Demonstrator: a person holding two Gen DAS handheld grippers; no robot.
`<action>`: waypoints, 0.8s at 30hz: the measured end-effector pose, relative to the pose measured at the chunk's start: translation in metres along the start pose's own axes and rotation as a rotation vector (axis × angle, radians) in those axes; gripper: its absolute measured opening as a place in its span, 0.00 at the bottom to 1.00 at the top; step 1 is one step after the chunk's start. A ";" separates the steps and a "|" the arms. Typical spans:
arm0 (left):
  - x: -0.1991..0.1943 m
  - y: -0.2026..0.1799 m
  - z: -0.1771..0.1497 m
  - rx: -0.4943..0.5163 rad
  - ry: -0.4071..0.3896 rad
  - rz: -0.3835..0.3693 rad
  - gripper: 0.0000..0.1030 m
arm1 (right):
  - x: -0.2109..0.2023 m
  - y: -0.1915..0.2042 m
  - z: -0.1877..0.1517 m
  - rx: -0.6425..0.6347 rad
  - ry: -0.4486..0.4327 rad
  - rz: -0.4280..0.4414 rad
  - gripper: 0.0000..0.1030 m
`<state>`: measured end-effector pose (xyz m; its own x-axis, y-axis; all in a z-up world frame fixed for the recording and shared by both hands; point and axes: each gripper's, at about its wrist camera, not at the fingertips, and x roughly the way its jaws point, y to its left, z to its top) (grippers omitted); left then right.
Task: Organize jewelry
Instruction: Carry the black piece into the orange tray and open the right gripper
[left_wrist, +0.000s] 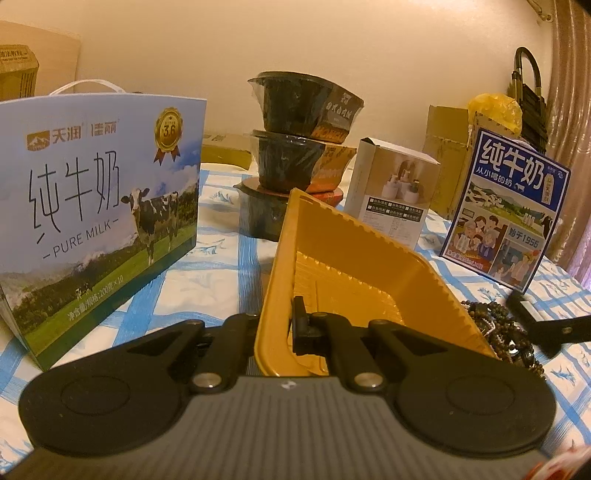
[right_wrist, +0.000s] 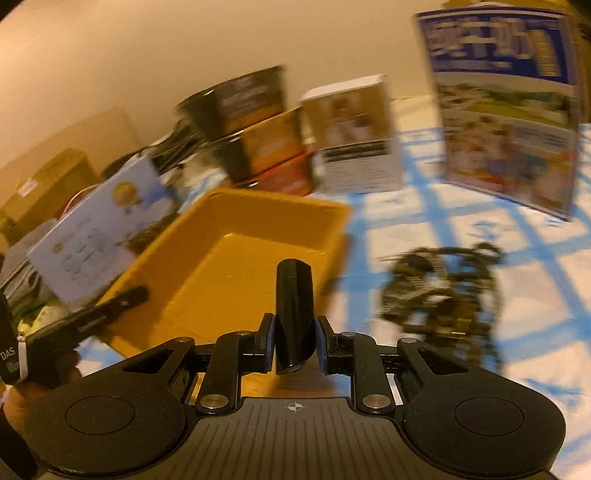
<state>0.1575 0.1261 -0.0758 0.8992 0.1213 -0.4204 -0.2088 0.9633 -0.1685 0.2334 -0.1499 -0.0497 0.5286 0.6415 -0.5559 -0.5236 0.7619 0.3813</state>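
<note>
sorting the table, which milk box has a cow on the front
The light blue milk box on the left, marked PURE MILK; the dark blue milk box shows cartoon people.

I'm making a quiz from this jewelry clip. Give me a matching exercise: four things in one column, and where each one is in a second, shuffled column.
Things:
1. yellow tray
2. black tube
3. bead pile
4. bowls

Places:
A. lying loose on the checked cloth, beside the tray
B. stacked behind the tray
C. clamped between the right gripper pads
D. pinched at its rim by the left gripper, tilted up

Pairs: 1-D, 2-C, 3-A, 4-B
</note>
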 end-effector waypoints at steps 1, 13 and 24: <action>-0.001 -0.001 0.000 0.004 -0.002 0.001 0.04 | 0.008 0.007 0.000 -0.011 0.010 0.006 0.22; -0.007 -0.006 0.003 0.021 -0.020 -0.004 0.05 | 0.054 0.049 -0.007 -0.159 0.086 -0.126 0.22; -0.013 -0.008 0.001 0.022 -0.028 -0.007 0.05 | 0.035 0.050 -0.015 -0.126 -0.039 -0.091 0.43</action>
<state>0.1480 0.1168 -0.0679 0.9113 0.1207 -0.3938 -0.1940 0.9692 -0.1519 0.2154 -0.0909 -0.0613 0.6016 0.5753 -0.5542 -0.5510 0.8012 0.2336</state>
